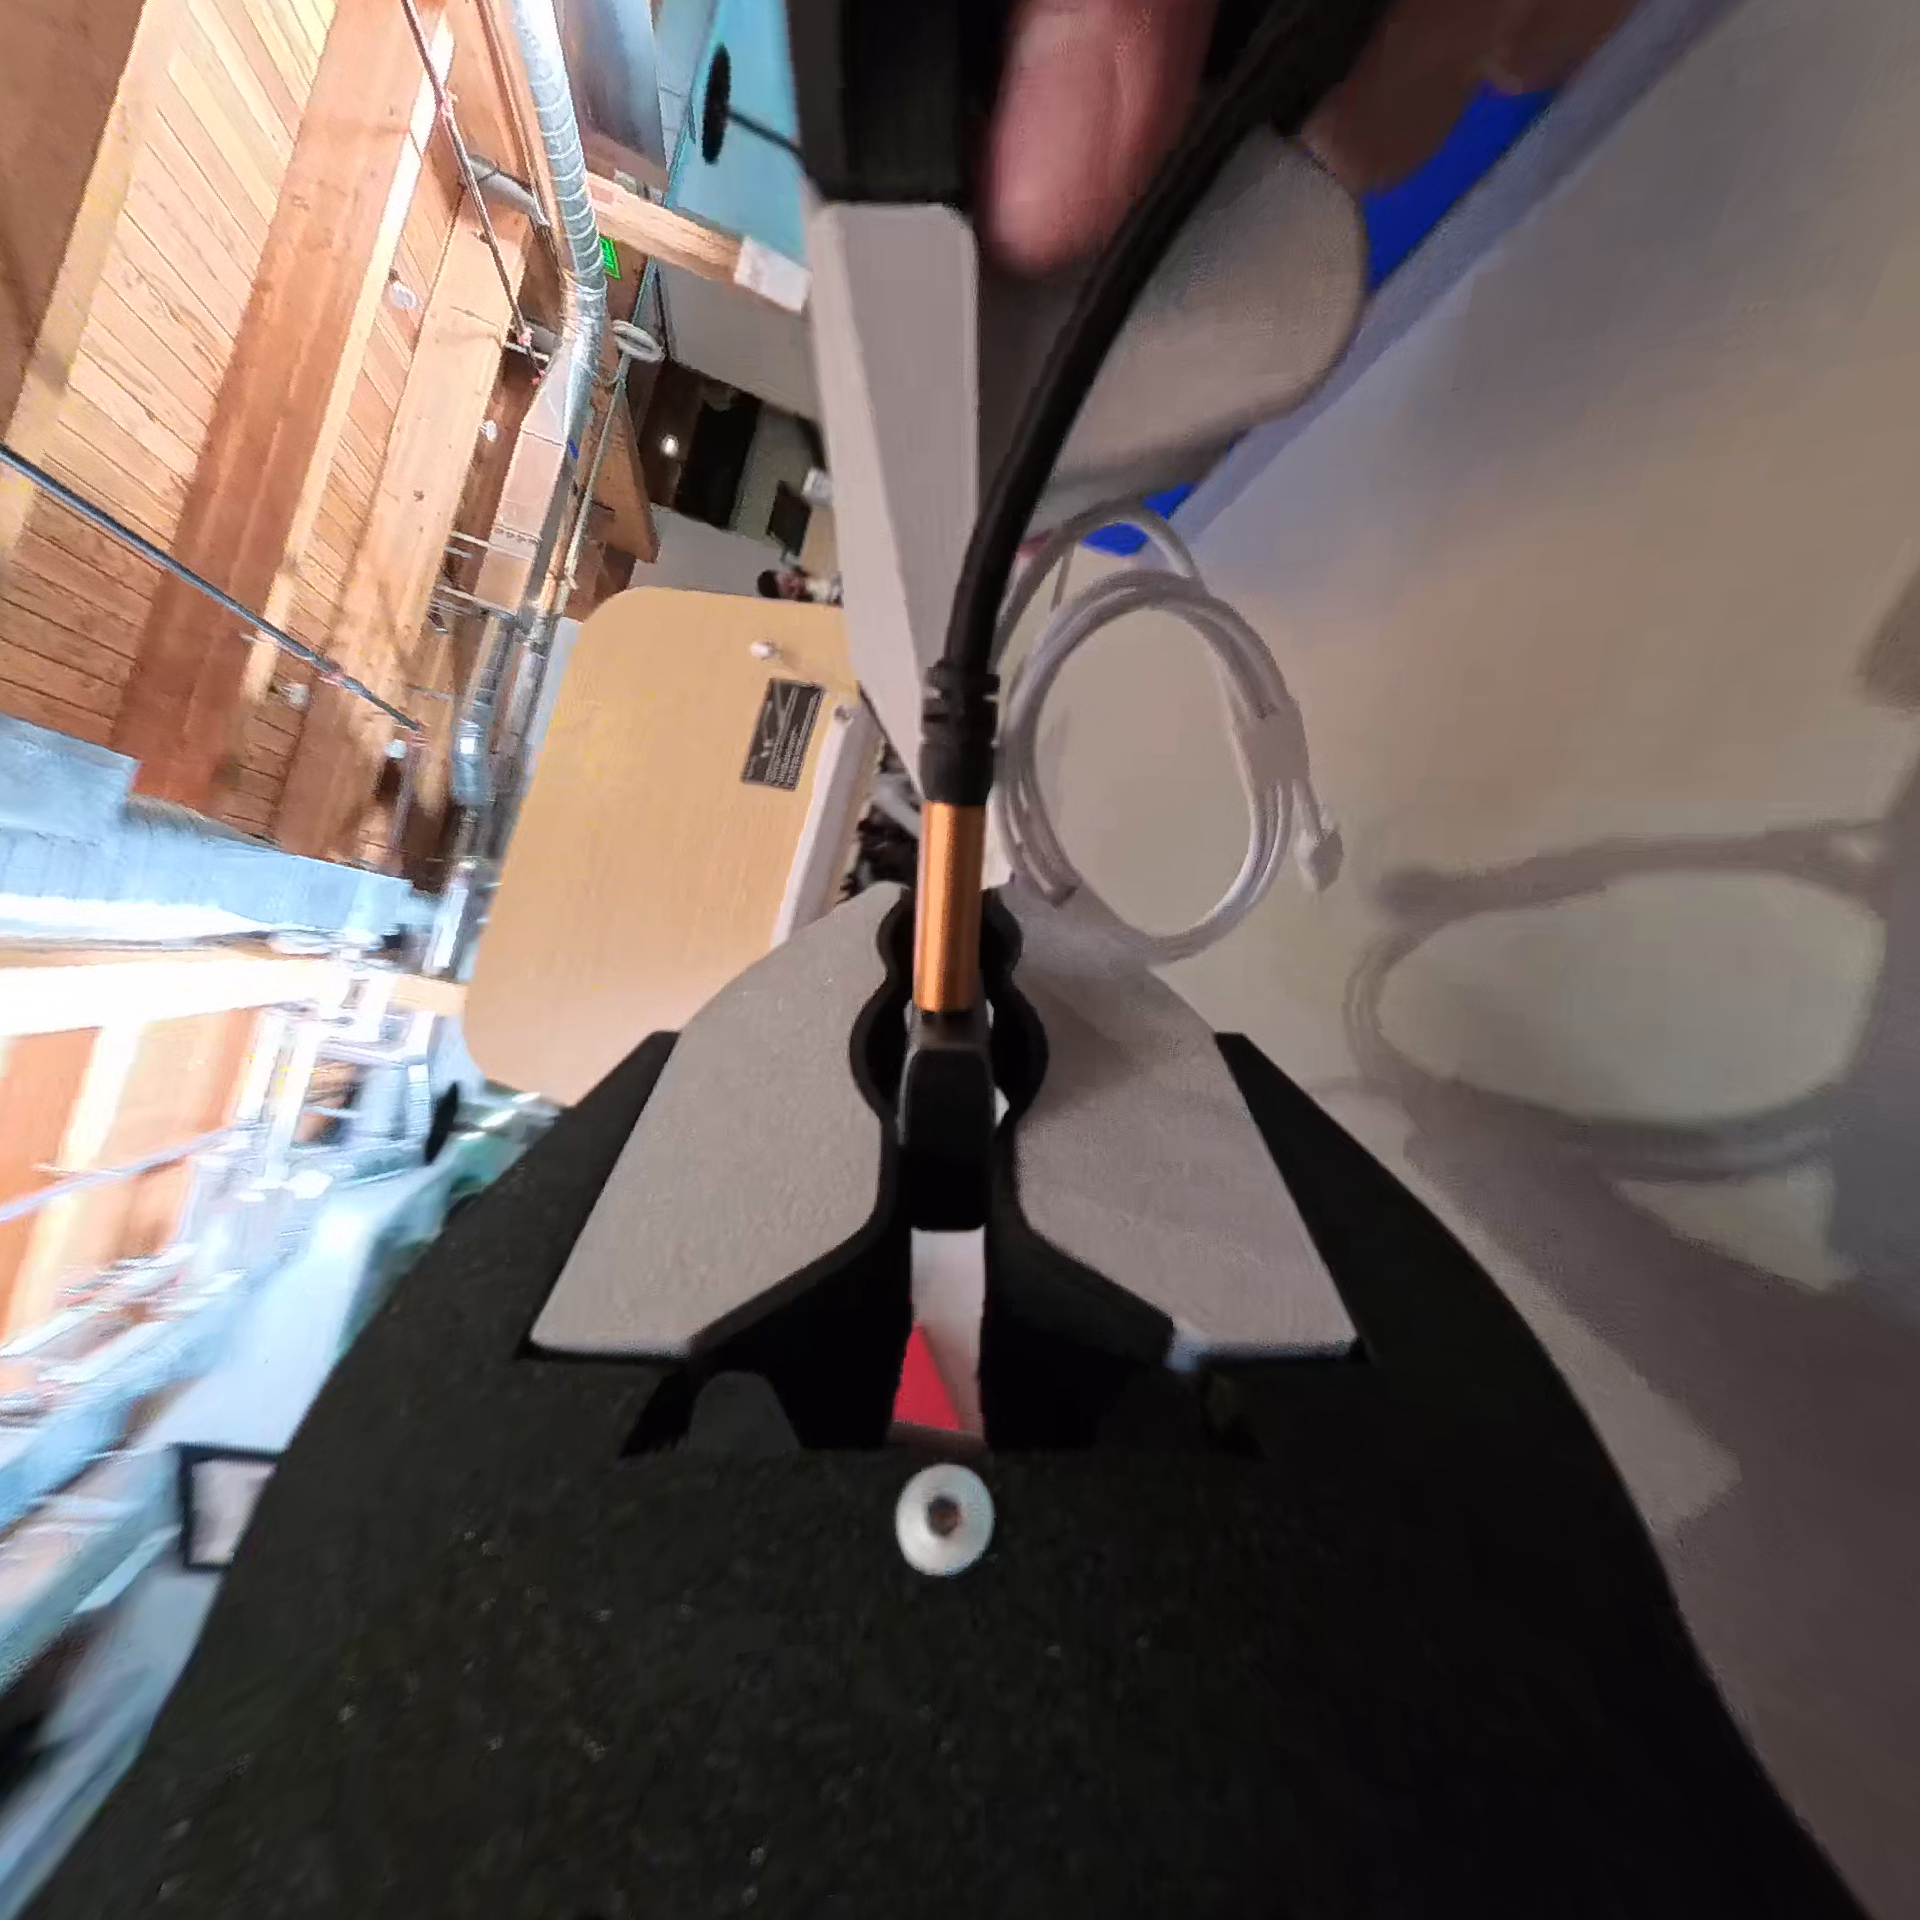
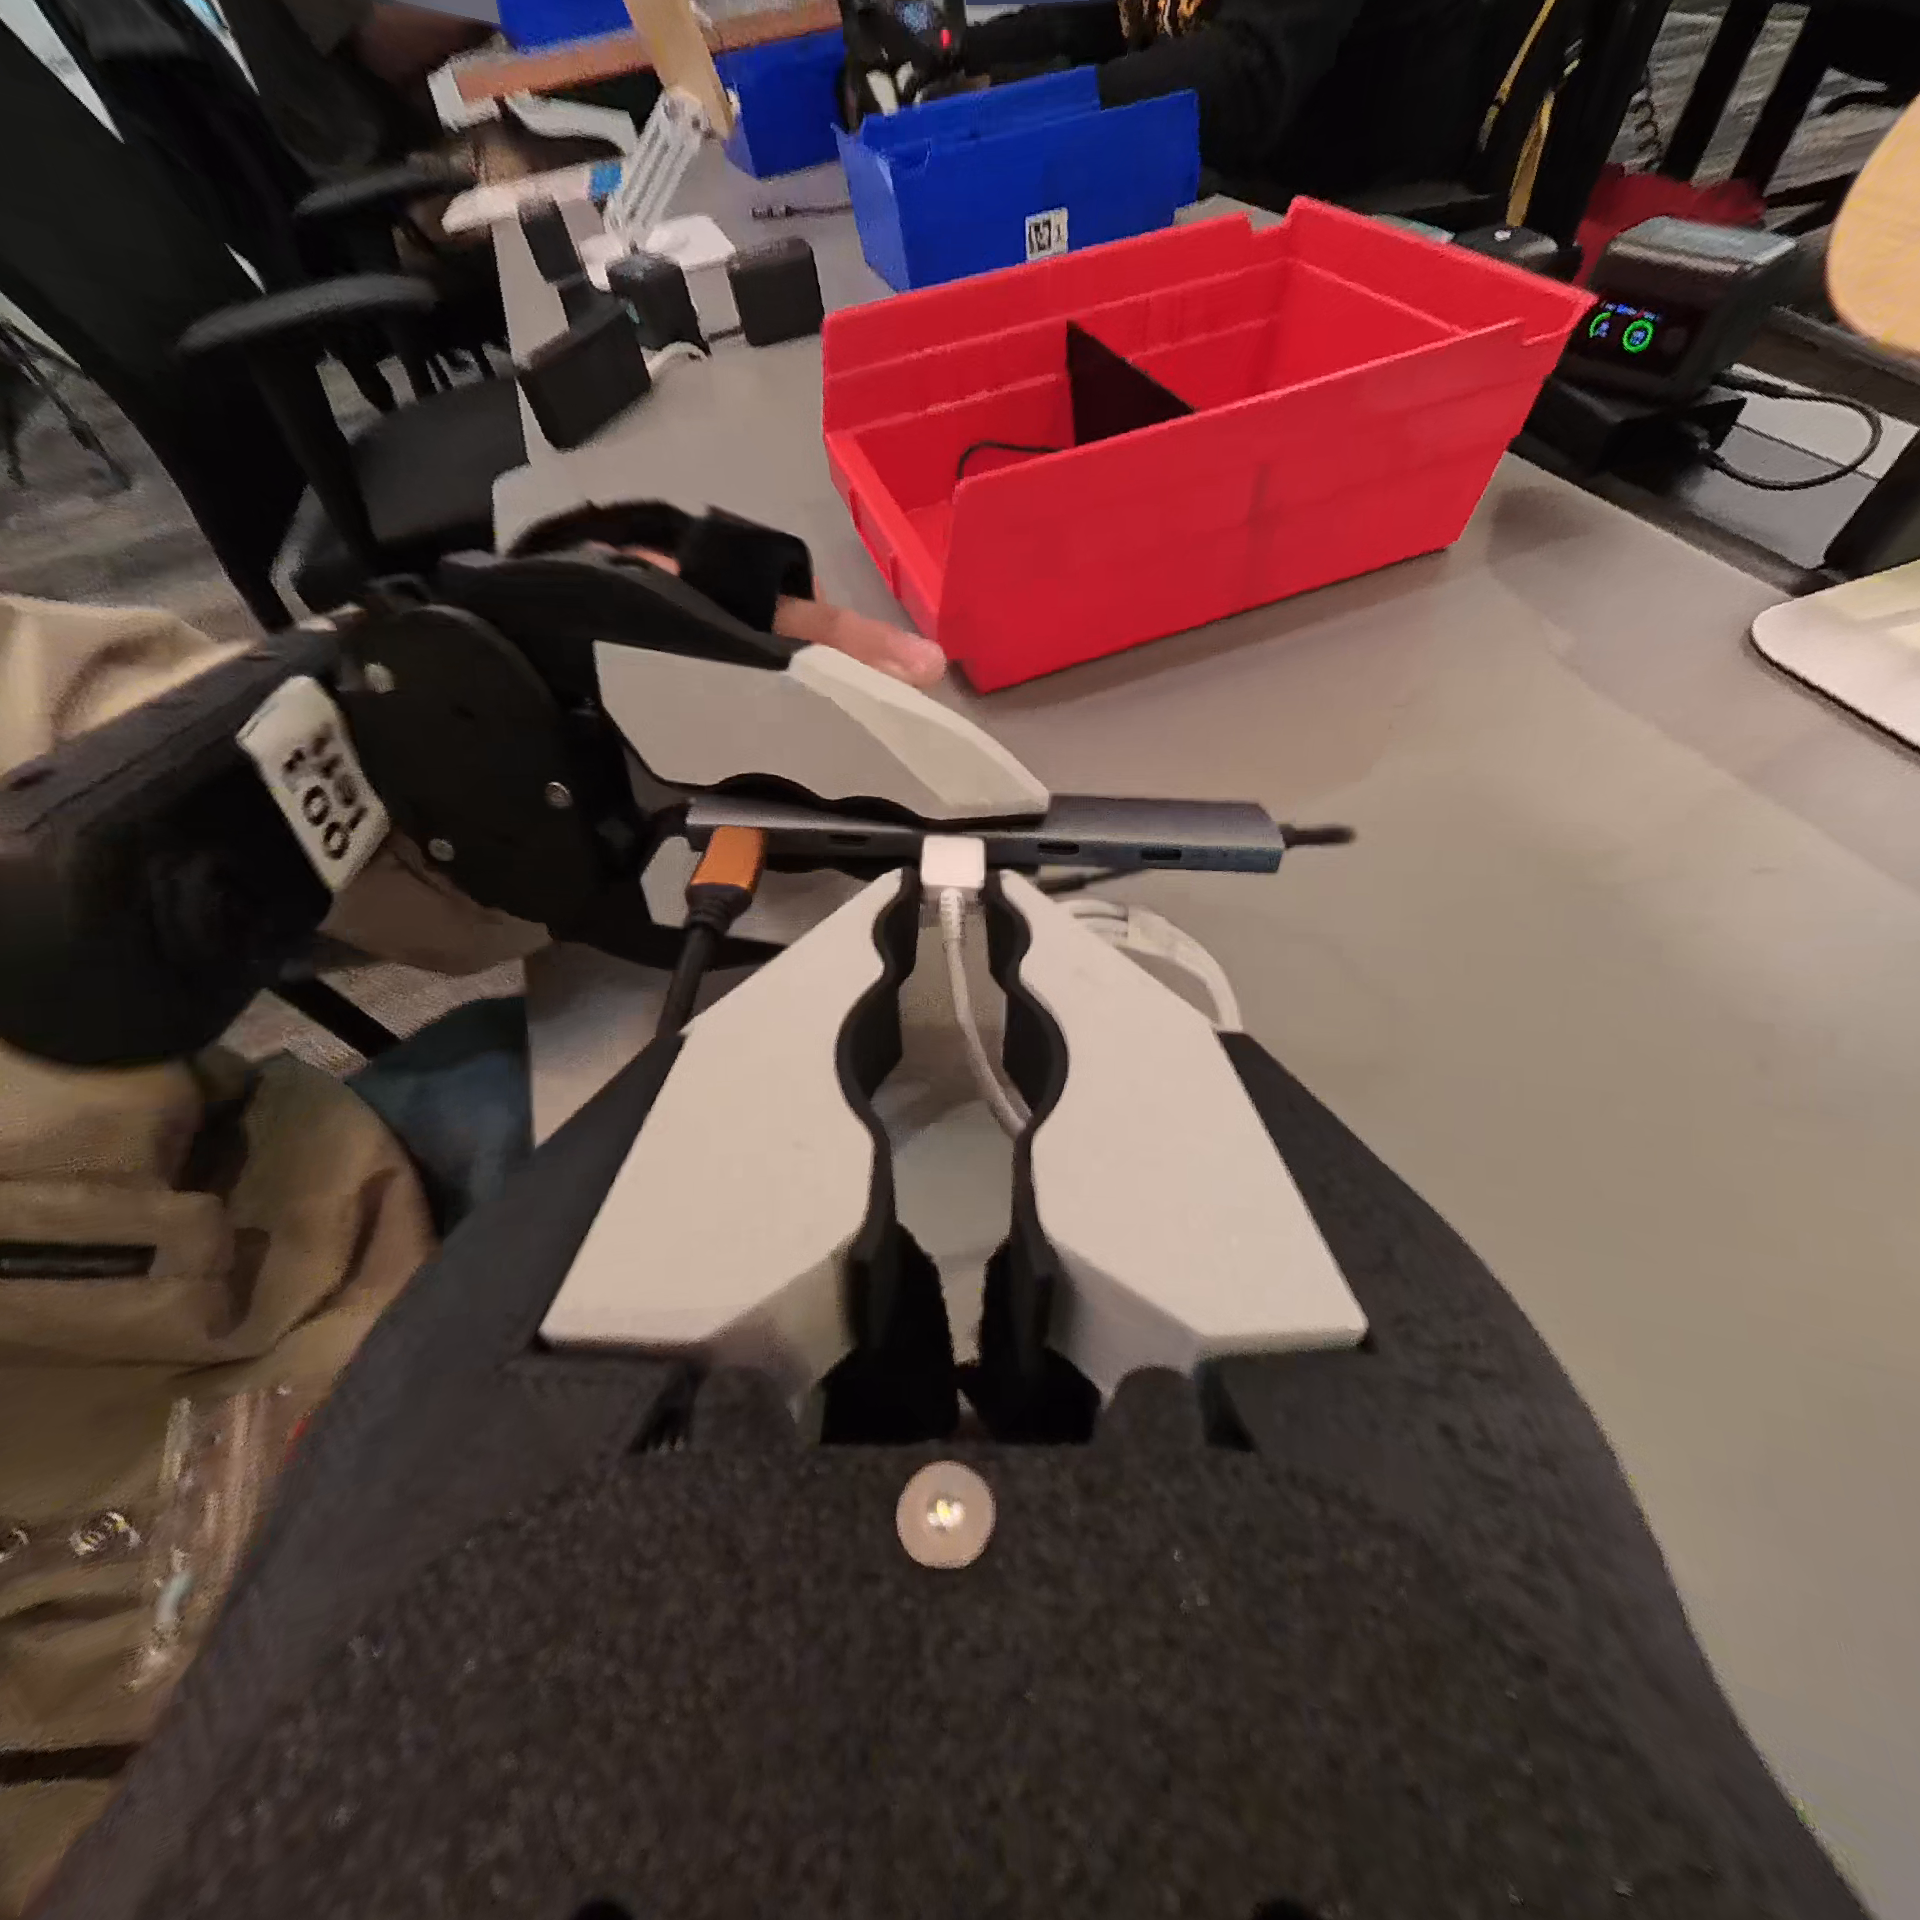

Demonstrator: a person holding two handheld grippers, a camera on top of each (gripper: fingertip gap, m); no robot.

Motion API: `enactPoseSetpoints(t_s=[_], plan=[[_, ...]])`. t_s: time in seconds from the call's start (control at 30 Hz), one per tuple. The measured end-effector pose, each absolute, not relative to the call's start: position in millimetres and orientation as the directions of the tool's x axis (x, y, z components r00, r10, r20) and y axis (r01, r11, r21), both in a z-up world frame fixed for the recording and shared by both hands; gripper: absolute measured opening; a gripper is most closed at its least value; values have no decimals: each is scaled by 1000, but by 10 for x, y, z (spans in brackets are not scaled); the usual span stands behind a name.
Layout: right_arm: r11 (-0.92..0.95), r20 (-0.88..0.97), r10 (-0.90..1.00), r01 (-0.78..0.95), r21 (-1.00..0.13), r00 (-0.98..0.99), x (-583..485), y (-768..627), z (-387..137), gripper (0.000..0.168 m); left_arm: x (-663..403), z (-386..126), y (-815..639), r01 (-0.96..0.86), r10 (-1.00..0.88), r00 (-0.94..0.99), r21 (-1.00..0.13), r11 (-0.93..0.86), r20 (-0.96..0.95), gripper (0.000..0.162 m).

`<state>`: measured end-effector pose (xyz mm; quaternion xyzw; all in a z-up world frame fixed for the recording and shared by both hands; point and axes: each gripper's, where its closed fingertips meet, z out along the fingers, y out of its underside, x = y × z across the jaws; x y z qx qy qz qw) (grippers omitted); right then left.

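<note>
Grey hub (image 2: 1143, 826) sits clamped flat in left gripper (image 1: 943, 920), above table (image 2: 1455, 935). Orange-collared plug (image 2: 727, 857) and white plug (image 2: 951, 862) both seated in its near edge. Right gripper (image 2: 951, 896) square-on, tips narrowly parted beside white plug; contact unclear. Red bin (image 2: 1195, 540) behind.

Red bin (image 2: 1174, 457) blocks beyond hub (image 2: 1143, 826); table (image 2: 1558, 935) rightward open.
</note>
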<state>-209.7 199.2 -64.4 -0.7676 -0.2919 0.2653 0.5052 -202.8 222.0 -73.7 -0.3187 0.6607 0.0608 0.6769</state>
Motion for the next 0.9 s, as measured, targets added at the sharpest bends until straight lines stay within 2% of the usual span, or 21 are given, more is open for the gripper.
enactPoseSetpoints(t_s=[0.07, 0.13, 0.2, 0.27, 0.33, 0.4, 0.5, 0.67, 0.8, 0.87, 0.9], plan=[[-257, -120, 715, 99, -961, 689, -2020, 1983, -394, 26, -2090, -656, 2275, -455, -448, 182, -479, 750, -875, 11], [-173, -130, 710, -8, -985, 692, -1787, 1959, -84, 28, -2203, -540, 2382, -378, -617, 263, -668, 641, -742, 11], [-147, -201, 701, -137, -980, 685, -1491, 1953, 99, 29, -2315, -377, 2467, -219, -792, 322, -855, 470, -518, 11], [-174, -268, 685, -205, -963, 678, -1269, 1993, 50, 31, -2373, -240, 2460, -23, -936, 256, -970, 242, -240, 11], [-216, -315, 683, -230, -949, 659, -1216, 2032, -91, 35, -2440, -110, 2475, 142, -985, 174, -990, 24, 1, 11], [-257, -365, 712, -261, -930, 599, -1335, 2029, -183, 38, -2466, -38, 2429, 232, -983, 30, -958, -172, 183, 11], [-324, -384, 742, -207, -923, 550, -1666, 2024, -350, 51, -2453, 23, 2329, 278, -953, -104, -912, -303, 285, 11], [-293, -380, 798, -250, -923, 468, -2027, 1953, -175, 51, -2341, 1, 2127, 238, -864, -283, -842, -484, 417, 11], [-298, -399, 799, -280, -913, 451, -2065, 1942, -130, 41, -2236, -102, 2005, 179, -856, -298, -856, -485, 422, 11], [-288, -391, 796, -279, -916, 463, -2037, 1951, -146, 17, -2190, -122, 1936, 158, -862, -302, -870, -467, 408, 11], [-300, -405, 793, -287, -910, 454, -2021, 1951, -151, 14, -2179, -115, 1927, 163, -865, -300, -871, -463, 403, 11]])
